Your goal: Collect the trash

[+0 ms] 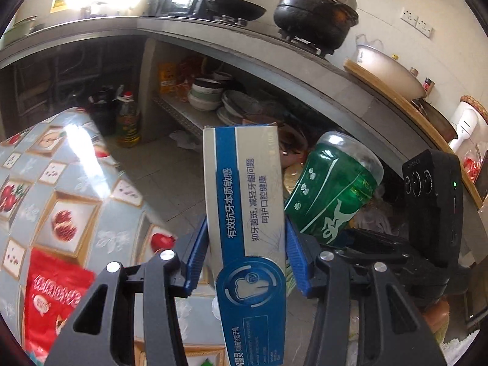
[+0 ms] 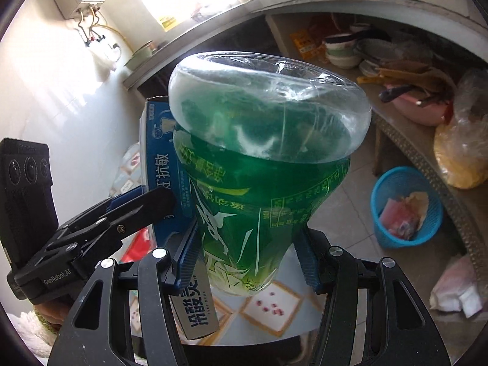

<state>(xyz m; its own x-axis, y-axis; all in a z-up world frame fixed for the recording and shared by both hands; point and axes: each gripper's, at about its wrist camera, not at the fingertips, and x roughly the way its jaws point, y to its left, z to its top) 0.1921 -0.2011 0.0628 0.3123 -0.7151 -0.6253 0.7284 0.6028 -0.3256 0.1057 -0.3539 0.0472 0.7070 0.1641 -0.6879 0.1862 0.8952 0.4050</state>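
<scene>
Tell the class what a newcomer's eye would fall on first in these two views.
A crushed green plastic bottle, bottom end toward the camera, fills the right wrist view, pinched in the right gripper. In the left wrist view a blue-and-grey toothpaste box stands up, clamped in the left gripper. On the floor at the right sits a blue wastebasket holding scraps.

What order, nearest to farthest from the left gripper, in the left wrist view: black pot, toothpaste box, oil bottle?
1. Toothpaste box, clamped in the left gripper.
2. Oil bottle, on the floor, upper left.
3. Black pot, on the stove, top right.
</scene>
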